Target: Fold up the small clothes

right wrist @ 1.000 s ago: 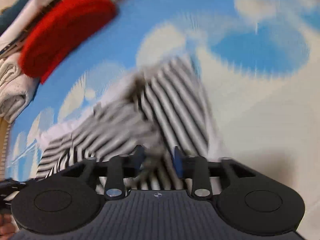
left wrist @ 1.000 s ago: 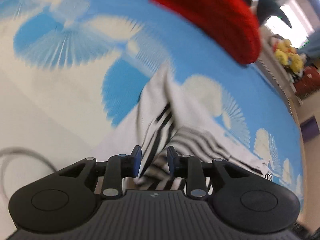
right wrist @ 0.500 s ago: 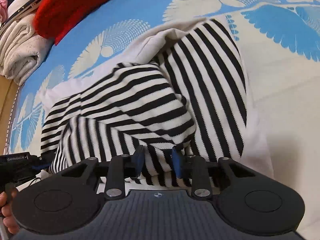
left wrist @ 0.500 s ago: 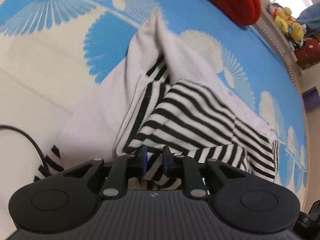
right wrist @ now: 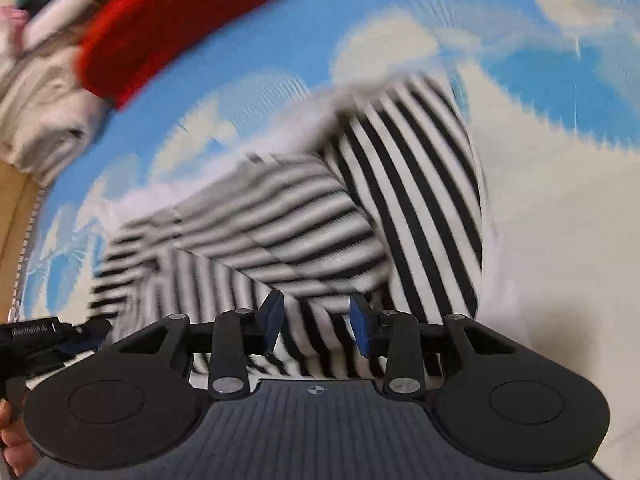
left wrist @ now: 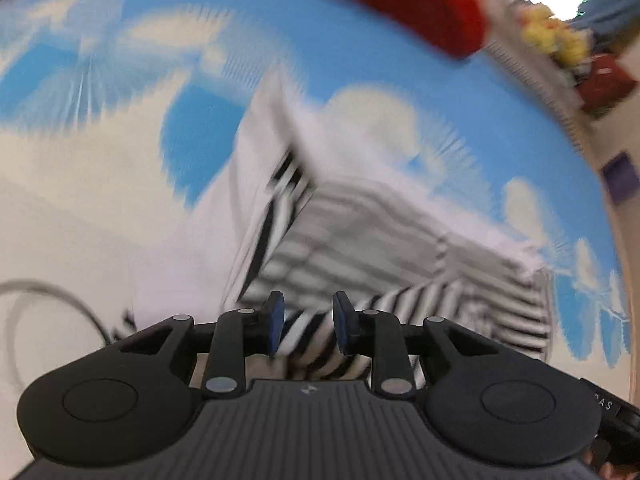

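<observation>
Both pictures are blurred by motion, so fine detail is hard to read.

In the left wrist view, the left gripper (left wrist: 306, 326) has its jaws apart, with a clear gap between the two blue pads (left wrist: 275, 320). The striped garment (left wrist: 384, 240) lies directly ahead of the jaws and also below the gap, where a fold of black and white stripes shows between the pads. Whether the cloth touches the pads cannot be told. The garment rests on a blue and white patterned cloth (left wrist: 120, 120), which spreads to both sides of the jaws. Far ahead of the jaws and a little to the right, a red textile (left wrist: 400, 0) lies at the upper edge. To the left of the jaws a dark cable (left wrist: 28, 292) curves over the white part of the surface.

In the right wrist view, the right gripper (right wrist: 316, 328) also has its jaws apart, wider than the left ones. The striped garment (right wrist: 280, 232) fills the space ahead of the jaws, folded so that the stripes run in different directions. The left gripper (right wrist: 52, 336) shows far to the left of the jaws, at the garment's edge. Far ahead and left lies the red textile (right wrist: 172, 20), with folded pale clothes (right wrist: 44, 120) beside it.
</observation>
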`<state>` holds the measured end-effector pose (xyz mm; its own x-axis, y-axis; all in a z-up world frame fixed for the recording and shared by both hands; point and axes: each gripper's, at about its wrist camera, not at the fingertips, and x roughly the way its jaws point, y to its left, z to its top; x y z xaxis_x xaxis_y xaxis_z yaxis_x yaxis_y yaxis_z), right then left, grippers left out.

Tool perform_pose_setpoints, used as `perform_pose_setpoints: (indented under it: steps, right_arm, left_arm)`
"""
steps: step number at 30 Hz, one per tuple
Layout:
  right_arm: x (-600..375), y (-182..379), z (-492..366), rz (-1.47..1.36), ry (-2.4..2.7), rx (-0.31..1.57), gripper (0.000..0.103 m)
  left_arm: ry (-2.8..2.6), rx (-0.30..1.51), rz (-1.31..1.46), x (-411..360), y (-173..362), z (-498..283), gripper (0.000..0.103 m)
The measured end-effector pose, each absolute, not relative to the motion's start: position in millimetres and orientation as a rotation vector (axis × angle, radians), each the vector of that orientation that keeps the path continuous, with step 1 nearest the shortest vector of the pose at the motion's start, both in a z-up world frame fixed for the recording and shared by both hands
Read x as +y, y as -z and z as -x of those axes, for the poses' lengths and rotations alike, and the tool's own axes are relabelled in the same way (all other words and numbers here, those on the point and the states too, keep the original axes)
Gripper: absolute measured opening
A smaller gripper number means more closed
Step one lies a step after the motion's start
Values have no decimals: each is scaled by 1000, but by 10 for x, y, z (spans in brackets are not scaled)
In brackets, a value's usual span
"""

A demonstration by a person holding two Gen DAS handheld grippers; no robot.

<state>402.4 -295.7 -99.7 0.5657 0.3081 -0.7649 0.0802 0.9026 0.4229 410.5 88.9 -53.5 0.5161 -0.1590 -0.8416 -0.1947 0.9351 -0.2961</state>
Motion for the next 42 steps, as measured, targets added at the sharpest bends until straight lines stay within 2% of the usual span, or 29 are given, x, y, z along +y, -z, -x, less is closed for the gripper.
perform_pose_setpoints:
  steps: [3, 7, 11, 18, 22, 26, 28, 32, 40, 42]
  right_arm:
    - [-3005, 637, -3735, -404, -122, 826, 39]
    - [-3227, 267, -3186, -462, -95, 749, 39]
    - [-3350, -81, -2585, -376, -116, 680, 39]
    - [-3675, -500, -1556, -318, -118, 559, 47]
    - [-3828, -336, -1178, -351, -74, 550, 48]
    - [-3871, 55, -906, -369, -22, 579, 48]
    - [-3905, 148, -875, -432, -3, 629, 48]
    - [-3841, 179, -834, -359, -4, 624, 47]
    - [-3795, 375, -949, -393, -32, 715, 47]
    - [-3771, 485, -1021, -395, -34, 764, 47]
  left_arm:
    - [40, 863, 305, 789, 130, -3849, 28]
    - [83, 712, 191, 727, -261, -3356, 29]
    - [68, 677, 180, 816, -579, -2932, 29]
    - [132, 574, 94, 852, -1088, -1844, 31]
    - [169, 541, 67, 885, -937, -1251, 31]
    - [154, 577, 82, 939, -412, -906, 31]
    - [91, 695, 125, 979, -265, -915, 27]
    - [79, 677, 168, 1053, -263, -895, 27]
    - [7, 796, 341, 1493, -28, -1078, 27]
    - [-19, 832, 376, 1602, 64, -1114, 31]
